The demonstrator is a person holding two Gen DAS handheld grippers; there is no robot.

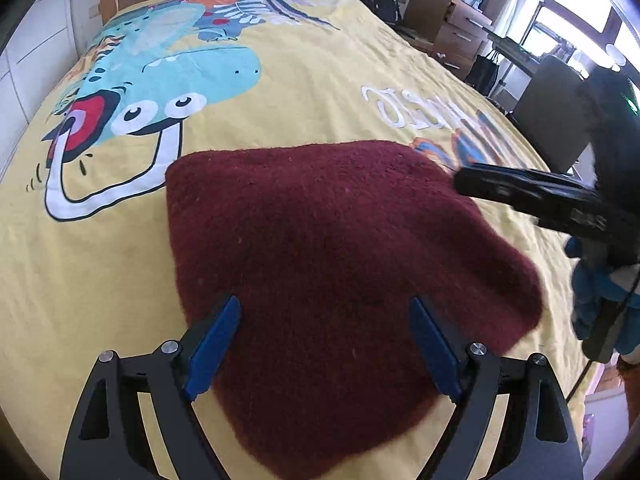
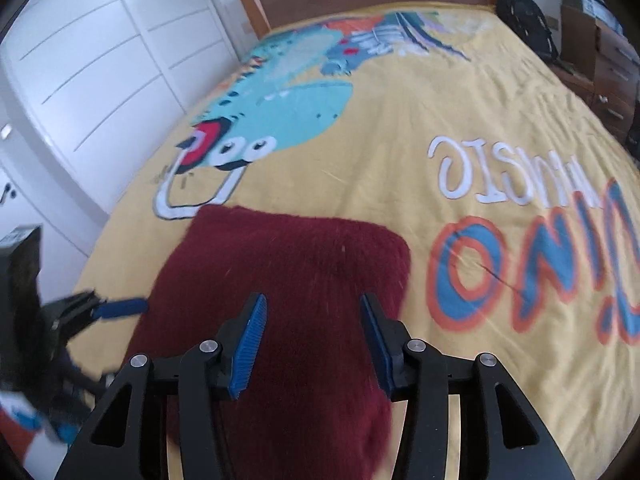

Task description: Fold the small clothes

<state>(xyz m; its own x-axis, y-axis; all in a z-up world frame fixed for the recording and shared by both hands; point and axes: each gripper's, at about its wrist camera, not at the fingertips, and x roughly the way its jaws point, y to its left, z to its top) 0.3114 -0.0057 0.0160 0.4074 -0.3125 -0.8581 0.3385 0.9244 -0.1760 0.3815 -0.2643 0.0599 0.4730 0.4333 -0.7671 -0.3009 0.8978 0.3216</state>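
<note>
Left gripper [image 1: 325,312] and right gripper [image 2: 312,312] both hover low — fingers spread apart, gripping nothing.

From my right gripper's camera, the yellow bedspread [image 2: 400,128] carries upside-down lettering at right of frame: white "MUSIC" above blue-and-orange "DINO".
</note>
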